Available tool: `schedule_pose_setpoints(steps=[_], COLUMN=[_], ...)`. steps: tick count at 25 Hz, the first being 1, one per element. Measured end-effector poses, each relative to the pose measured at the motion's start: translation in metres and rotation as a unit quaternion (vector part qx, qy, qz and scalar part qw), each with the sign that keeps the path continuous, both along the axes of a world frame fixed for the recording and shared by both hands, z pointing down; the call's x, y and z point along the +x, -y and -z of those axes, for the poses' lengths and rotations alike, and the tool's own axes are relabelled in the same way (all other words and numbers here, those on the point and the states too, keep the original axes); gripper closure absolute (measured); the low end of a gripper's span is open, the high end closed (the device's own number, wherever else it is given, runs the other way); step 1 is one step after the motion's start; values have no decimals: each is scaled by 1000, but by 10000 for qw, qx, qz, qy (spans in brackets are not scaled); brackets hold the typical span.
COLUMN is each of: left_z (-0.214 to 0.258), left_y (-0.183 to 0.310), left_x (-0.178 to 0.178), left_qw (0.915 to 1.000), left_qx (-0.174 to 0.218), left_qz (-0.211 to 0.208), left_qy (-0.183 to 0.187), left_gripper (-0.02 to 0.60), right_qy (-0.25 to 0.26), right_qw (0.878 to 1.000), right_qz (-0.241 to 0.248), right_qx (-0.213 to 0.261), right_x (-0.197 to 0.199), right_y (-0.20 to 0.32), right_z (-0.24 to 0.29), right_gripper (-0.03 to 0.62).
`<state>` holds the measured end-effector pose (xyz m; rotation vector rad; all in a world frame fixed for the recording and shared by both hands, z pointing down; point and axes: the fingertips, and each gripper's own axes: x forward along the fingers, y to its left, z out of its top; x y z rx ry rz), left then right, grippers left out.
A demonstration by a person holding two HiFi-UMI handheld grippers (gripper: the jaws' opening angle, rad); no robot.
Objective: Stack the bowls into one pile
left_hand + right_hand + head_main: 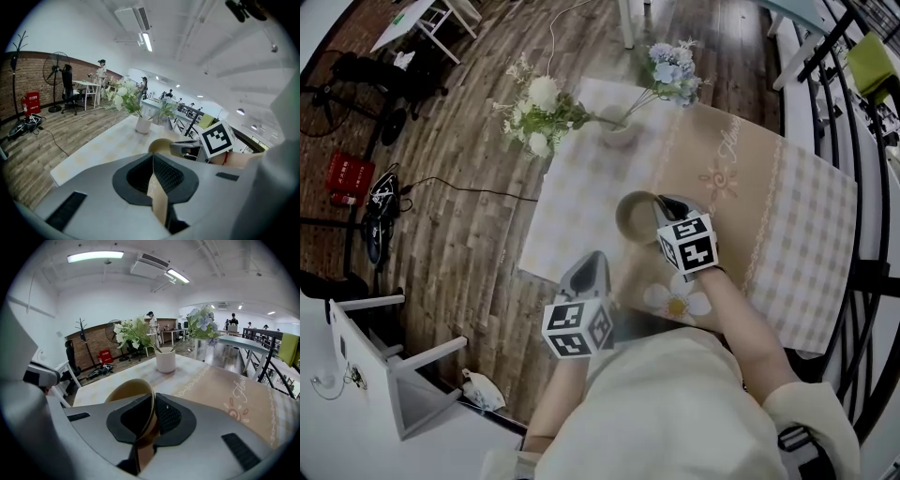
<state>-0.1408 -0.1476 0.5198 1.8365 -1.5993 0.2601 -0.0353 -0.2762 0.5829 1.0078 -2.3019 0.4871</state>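
Head view: we find the right gripper (668,206) clenched on the rim of the tan bowl (634,217), jaws only a rim's thickness apart. The bowl sits mid-table (787,206), near the vase (619,127). We judge a carry in hand. No second bowl shows, so the next move calls for finding the pile. The left gripper (589,267) is pinched together and empty.

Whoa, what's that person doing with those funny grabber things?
A person is working with a gripper in each hand at a table. The right gripper is clamped on the rim of a tan bowl, near the vase of flowers. The left gripper hangs by the table's near edge, jaws close together, holding no bowl that I can see. Only this one bowl shows.
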Motion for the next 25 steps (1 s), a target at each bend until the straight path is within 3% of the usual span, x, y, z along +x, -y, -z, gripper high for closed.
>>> schedule_pose_setpoints(steps=[12, 25], left_z=[-4, 1], left_y=[3, 5], left_x=[-2, 8], left_qw=[10000, 9999], left_qx=[-46, 81], left_qz=[2, 79], left_qy=[-26, 1], left_gripper=[577, 577], right_qy=[-169, -18], right_qw=[9996, 9998], right_qz=[-103, -178], right_qx=[-183, 126], right_x=[4, 18], right_y=[4, 0], right_z=[-16, 3], right_gripper=[574, 554])
